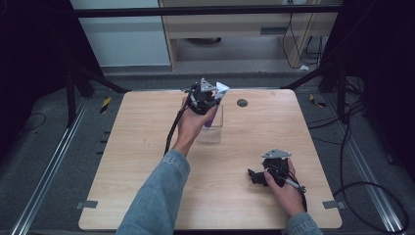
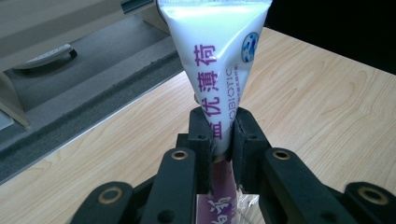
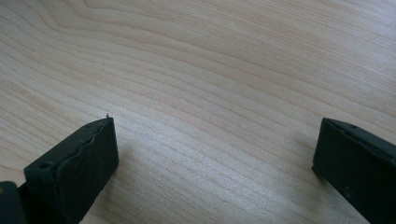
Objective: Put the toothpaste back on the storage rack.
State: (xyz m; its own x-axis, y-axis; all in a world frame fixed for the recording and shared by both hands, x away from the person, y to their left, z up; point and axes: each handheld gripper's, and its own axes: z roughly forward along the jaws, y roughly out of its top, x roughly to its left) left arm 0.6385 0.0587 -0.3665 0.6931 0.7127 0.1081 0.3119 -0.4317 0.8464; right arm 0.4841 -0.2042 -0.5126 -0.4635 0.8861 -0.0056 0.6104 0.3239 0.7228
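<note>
Pale wood grain covers the table (image 1: 147,161), which stands on a grey floor with cables trailing at the right. Toward the far edge, the left gripper (image 1: 211,98) is clenched on a white and purple tube (image 2: 219,70) — its jaws pinch the tube where the white upper part narrows, with purple printed characters running down its face. The tube's flat crimped end points up, and its lower end sits inside a clear container (image 1: 218,128) standing on the table beneath the gripper. A small dark round spot (image 1: 242,103) lies on the wood just right of them. Nearer the person, the right gripper (image 1: 255,177) rests low over bare wood — its jaws spread wide, grasping nothing.
</note>
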